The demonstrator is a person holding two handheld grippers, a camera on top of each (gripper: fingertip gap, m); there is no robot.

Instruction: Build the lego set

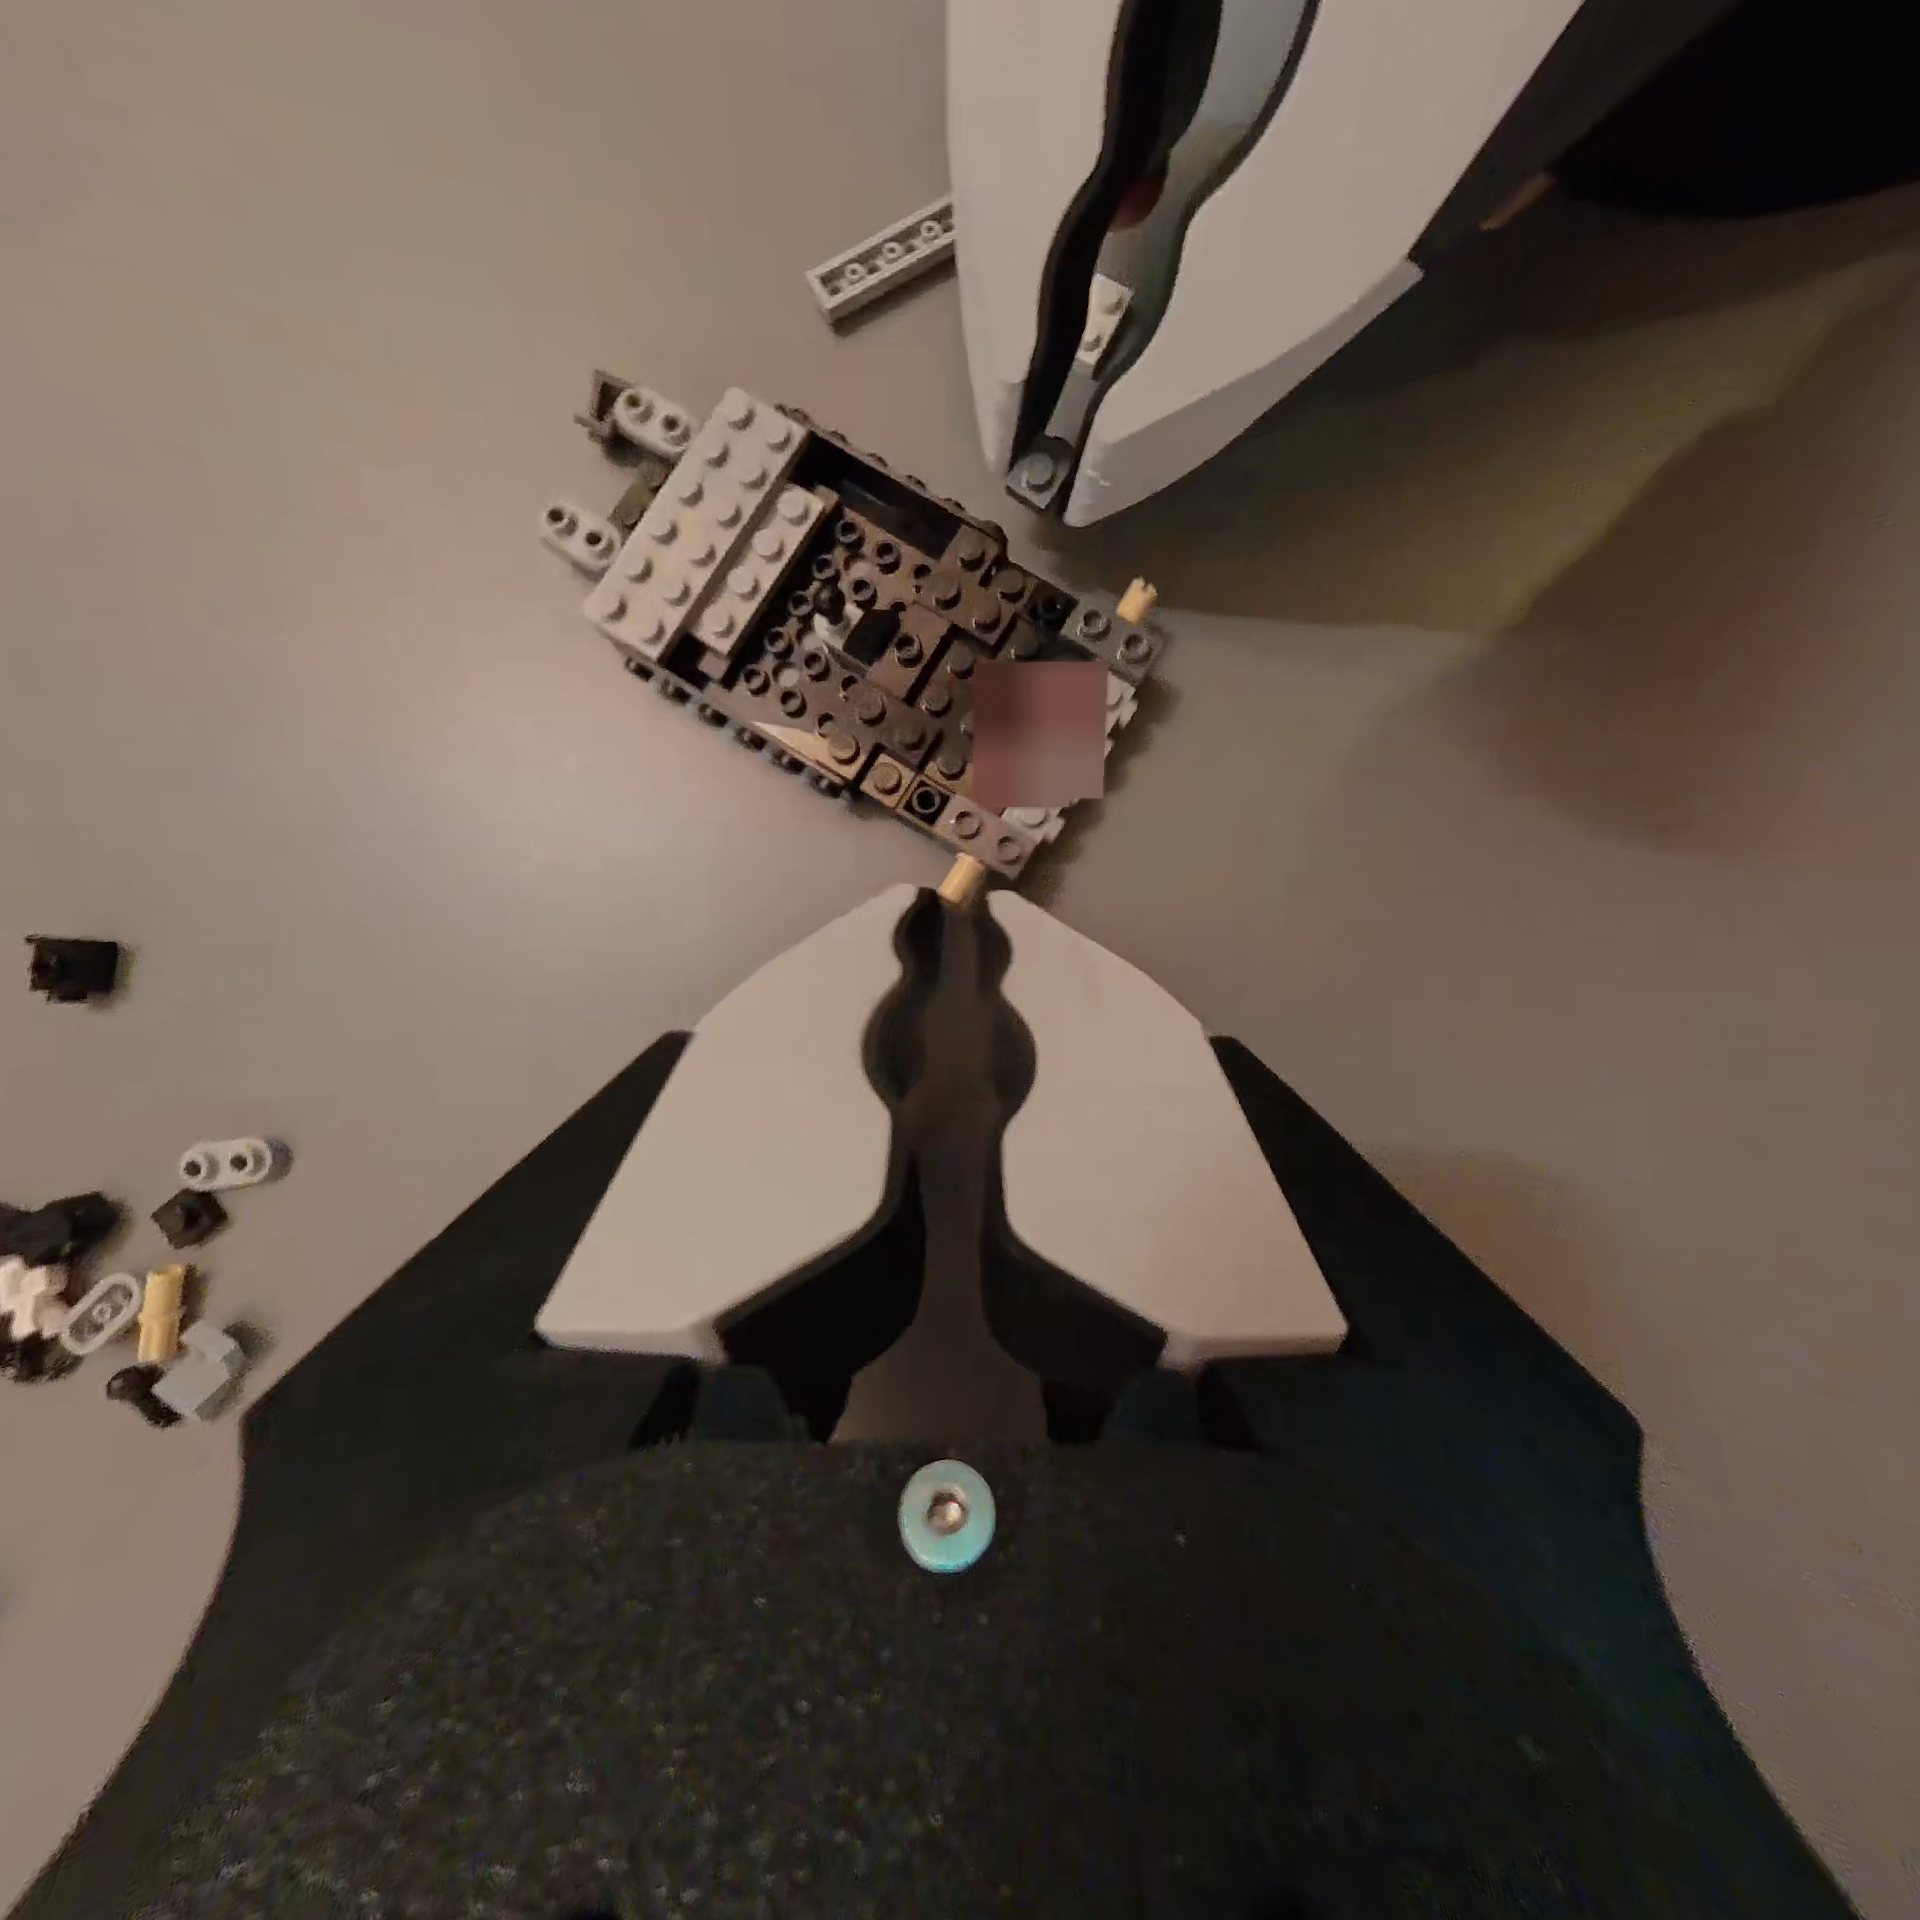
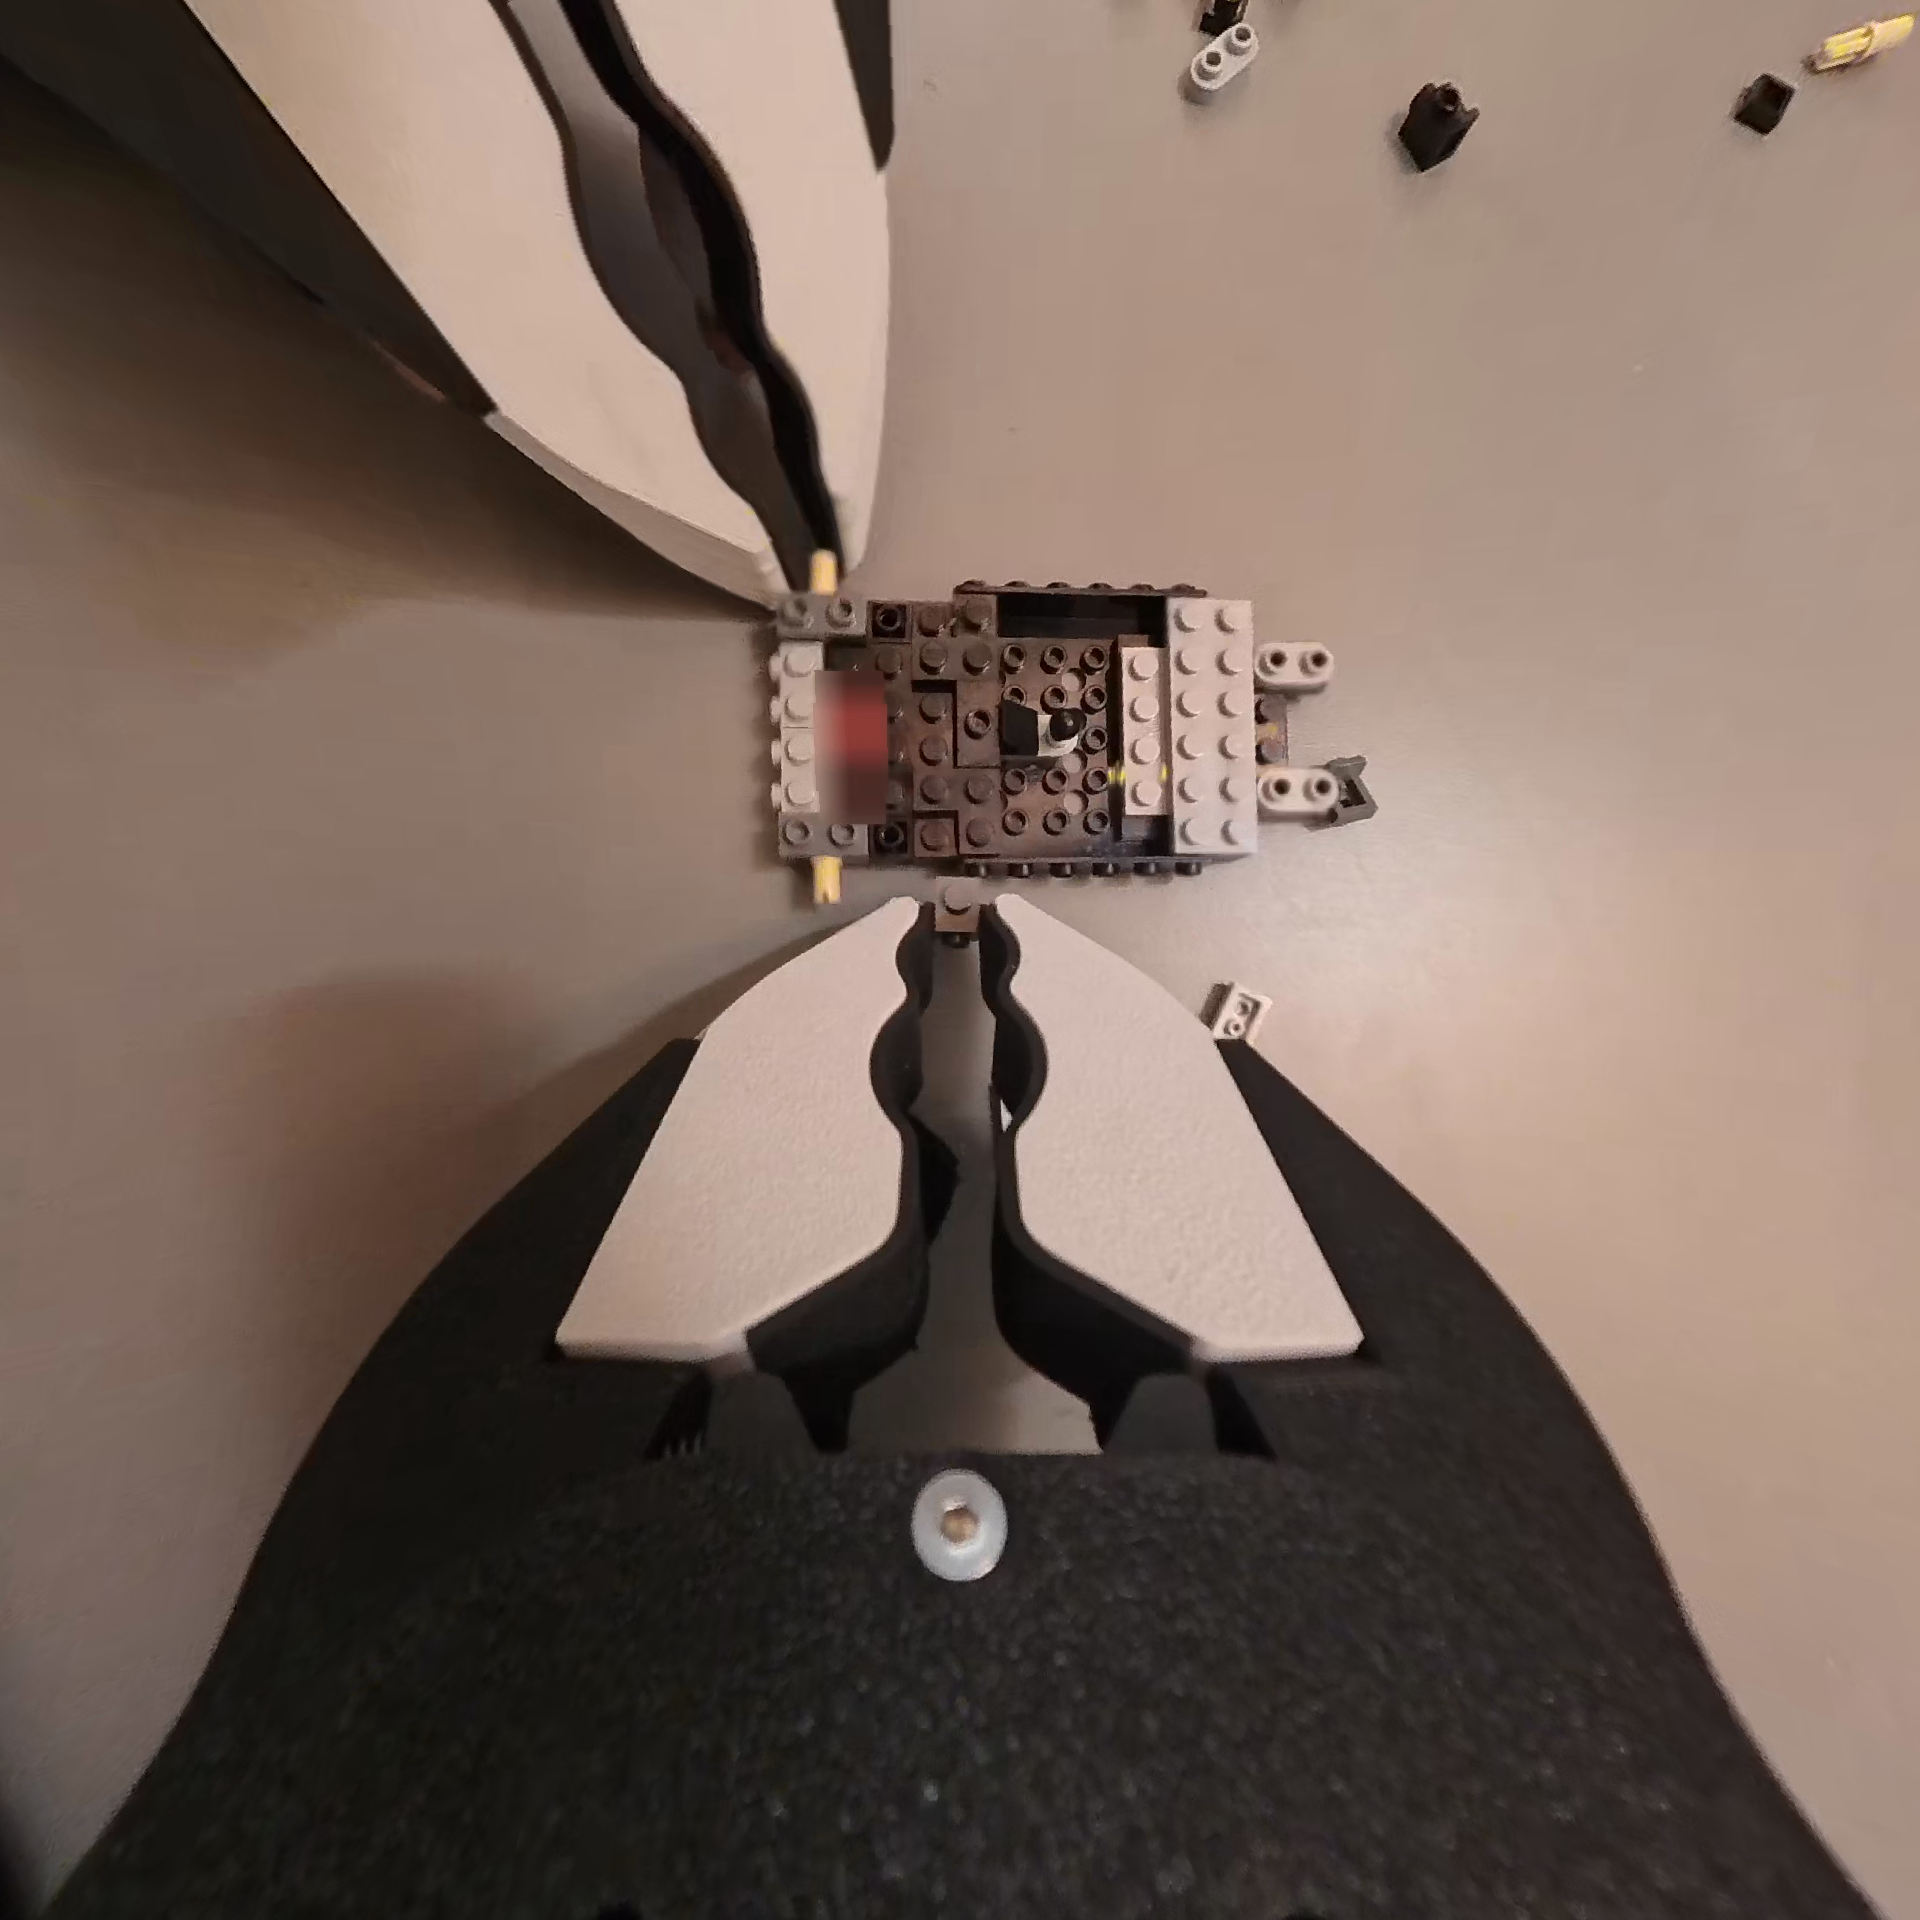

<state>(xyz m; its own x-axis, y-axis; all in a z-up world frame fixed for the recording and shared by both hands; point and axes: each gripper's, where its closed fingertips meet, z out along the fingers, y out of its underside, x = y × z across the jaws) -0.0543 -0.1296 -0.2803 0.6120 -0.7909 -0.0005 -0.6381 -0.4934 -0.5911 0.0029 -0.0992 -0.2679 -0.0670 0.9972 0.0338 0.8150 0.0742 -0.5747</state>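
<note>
1. Left wrist view: left gripper (image 1: 951, 902) is pinched nearly closed on a tan pin (image 1: 957, 884) at its tips, and that pin sticks out of the model's (image 1: 831, 613) near corner.
2. Right gripper (image 2: 956, 914), fingers narrowed onto a small grey plate (image 2: 954, 900), sits just short of the model's near edge.
3. My read: left steadies, right places. Line the plate's studs up square over the target before pressing, and keep the pin hold firm so the model can't skid.
4. Beyond the model, spare parts (image 2: 1439, 123) lie well apart on the table (image 2: 1558, 468).
</note>
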